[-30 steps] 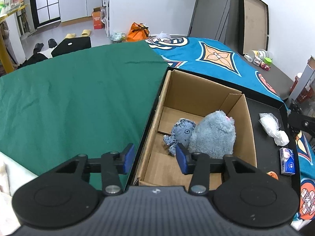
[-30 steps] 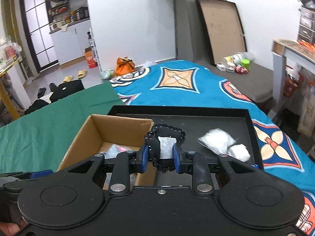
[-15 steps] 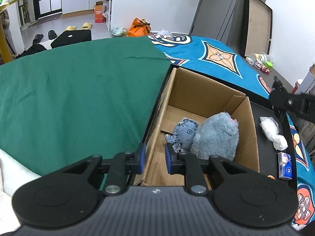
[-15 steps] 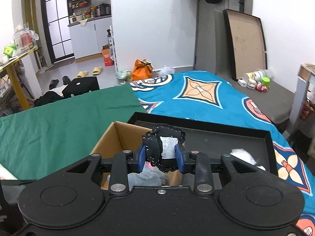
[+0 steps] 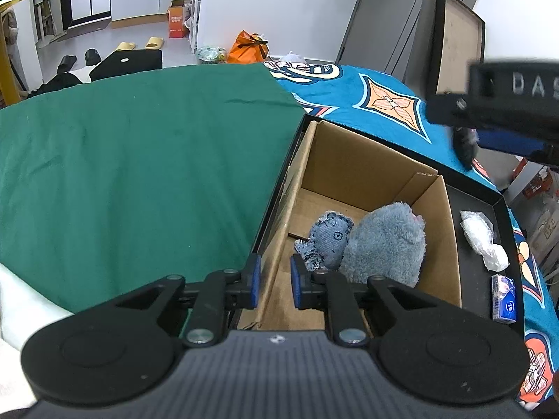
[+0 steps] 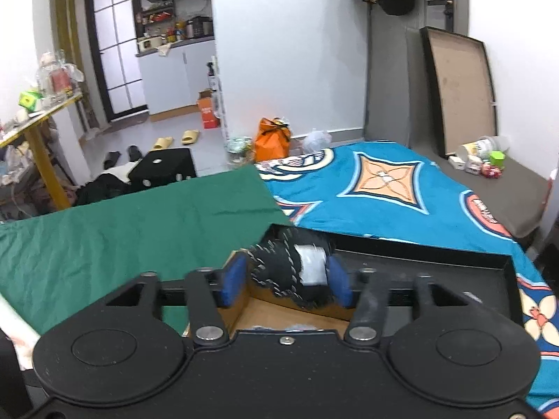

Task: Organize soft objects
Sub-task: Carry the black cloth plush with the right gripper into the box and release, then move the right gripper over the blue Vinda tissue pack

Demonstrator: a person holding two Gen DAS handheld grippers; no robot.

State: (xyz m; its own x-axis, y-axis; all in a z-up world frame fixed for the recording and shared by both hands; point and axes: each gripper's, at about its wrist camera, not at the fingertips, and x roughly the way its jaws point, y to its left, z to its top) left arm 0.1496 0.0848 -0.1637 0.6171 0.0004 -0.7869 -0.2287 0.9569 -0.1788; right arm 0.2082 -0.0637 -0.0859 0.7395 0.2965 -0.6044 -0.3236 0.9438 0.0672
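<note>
Two soft toys already lie inside the cardboard box (image 5: pixel 370 188). Above the box, my right fingers (image 6: pixel 285 281) are spreading around the black fabric toy (image 6: pixel 279 272). My left fingers (image 5: pixel 273 281) nearly meet, empty, straddling the box's near wall. Still outside: the white bundle (image 5: pixel 482 239) beside the box.

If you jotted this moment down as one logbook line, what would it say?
left gripper: clamps cardboard box wall | right gripper: jaws opening, black toy between, over box | inside: two blue plush toys

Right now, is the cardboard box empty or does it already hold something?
Not empty. The cardboard box holds a fluffy blue-grey plush and a small denim stuffed toy, lying side by side on its floor.
</note>
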